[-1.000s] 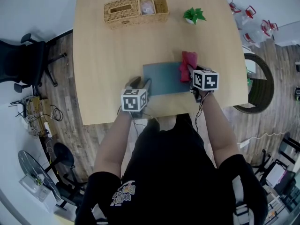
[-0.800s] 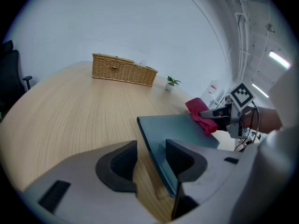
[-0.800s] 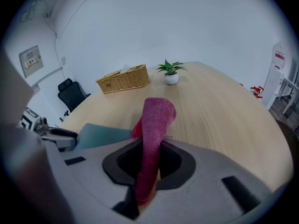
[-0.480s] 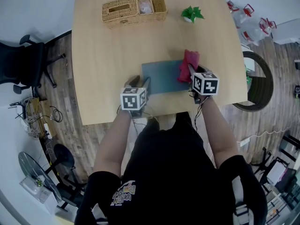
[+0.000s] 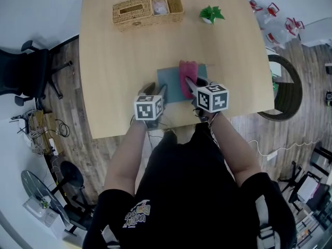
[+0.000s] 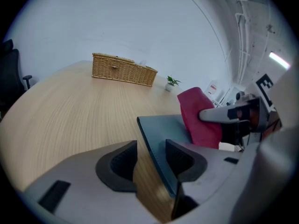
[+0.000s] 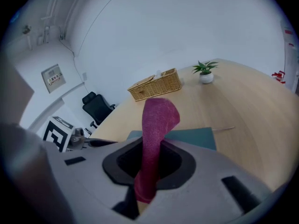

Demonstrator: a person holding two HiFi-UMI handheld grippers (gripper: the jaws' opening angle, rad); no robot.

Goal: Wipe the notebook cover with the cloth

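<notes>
Cloth [image 5: 187,74] lying on the notebook [image 5: 169,85] cover
The right gripper [image 5: 190,84] is pinching the red cloth over the notebook on the table [image 5: 119,61]; the left gripper [image 6: 152,154], jaws spread, is straddling the notebook's edge.

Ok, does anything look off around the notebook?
Nothing stands out. The grey-blue notebook lies flat and closed on the wooden table. The magenta cloth, pinched in the right gripper, drapes onto its cover. The left gripper straddles the notebook's left edge, jaws apart.
</notes>
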